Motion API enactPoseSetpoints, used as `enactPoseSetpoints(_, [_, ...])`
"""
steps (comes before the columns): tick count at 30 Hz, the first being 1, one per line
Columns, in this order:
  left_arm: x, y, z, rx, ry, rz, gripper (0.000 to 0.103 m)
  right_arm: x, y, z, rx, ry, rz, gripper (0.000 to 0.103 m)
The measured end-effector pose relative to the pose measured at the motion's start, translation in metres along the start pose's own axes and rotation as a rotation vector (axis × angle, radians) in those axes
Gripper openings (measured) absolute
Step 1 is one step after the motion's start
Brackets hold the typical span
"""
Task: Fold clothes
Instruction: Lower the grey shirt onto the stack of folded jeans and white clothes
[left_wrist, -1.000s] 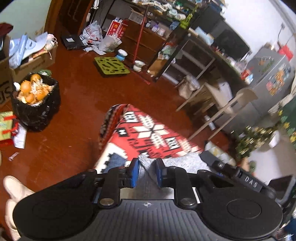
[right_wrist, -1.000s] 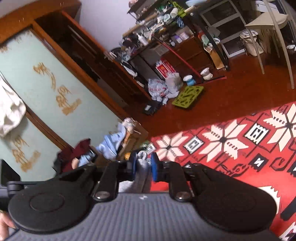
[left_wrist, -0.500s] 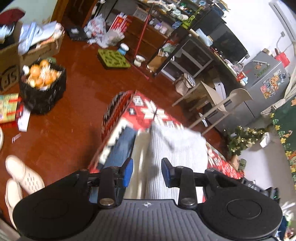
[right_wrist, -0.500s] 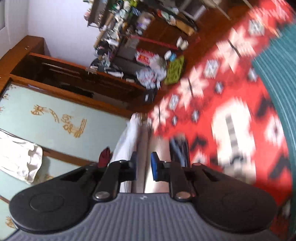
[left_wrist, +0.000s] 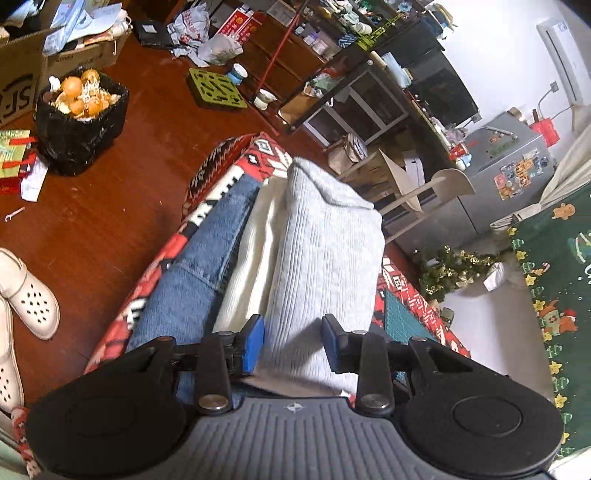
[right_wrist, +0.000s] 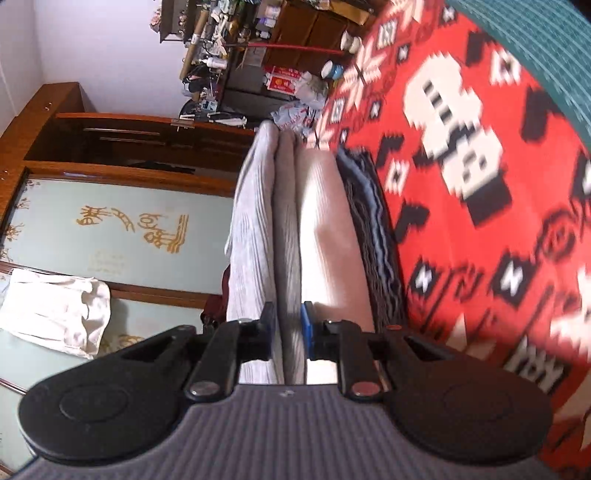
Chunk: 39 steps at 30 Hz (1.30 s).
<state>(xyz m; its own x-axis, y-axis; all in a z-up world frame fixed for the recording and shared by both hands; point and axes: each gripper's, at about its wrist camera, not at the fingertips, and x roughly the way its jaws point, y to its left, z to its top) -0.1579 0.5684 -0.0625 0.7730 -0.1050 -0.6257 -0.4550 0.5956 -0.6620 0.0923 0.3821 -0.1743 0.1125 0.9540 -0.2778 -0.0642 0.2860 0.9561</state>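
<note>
Since a second ago, both grippers have swung from the bare end of the patterned blanket to the pile of clothes, and the left jaws, then nearly together, now stand parted. On the red, white and black patterned blanket (left_wrist: 258, 147) lie three garments side by side in the left wrist view: folded blue jeans (left_wrist: 199, 266) on the left, a cream ribbed garment (left_wrist: 255, 251) in the middle, and a grey ribbed sweater (left_wrist: 325, 251) folded over it on the right. The left gripper (left_wrist: 293, 345) hovers at the near edge of the grey sweater with its blue pads wide apart, pressing on nothing. The right gripper (right_wrist: 288, 332), rolled onto its side, has its pads pinched on a fold of the grey ribbed sweater (right_wrist: 286, 229); the cream garment (right_wrist: 328, 236) and the jeans (right_wrist: 373, 236) lie just beside it against the blanket (right_wrist: 480, 184). White clogs (left_wrist: 29, 291) sit on the wooden floor (left_wrist: 110, 206).
</note>
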Motion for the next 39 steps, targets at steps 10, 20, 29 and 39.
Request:
enactPoseSetpoints(10, [0.004, 0.005, -0.015, 0.009, -0.013, 0.012, 0.016, -0.018, -0.011, -0.047, -0.004, 0.012, 0.068, 0.035])
enactPoseSetpoints(20, [0.001, 0.009, -0.014, 0.017, 0.001, 0.010, 0.010, -0.015, -0.002, -0.064, -0.061, 0.024, -0.018, 0.011])
enactPoseSetpoints(29, [-0.008, 0.015, -0.020, 0.034, 0.010, 0.033, 0.014, -0.041, 0.005, -0.070, -0.120, 0.015, -0.044, 0.017])
enactPoseSetpoints(39, [-0.031, -0.021, 0.001, 0.069, -0.135, -0.050, 0.011, -0.046, 0.075, -0.039, -0.284, -0.038, 0.004, 0.017])
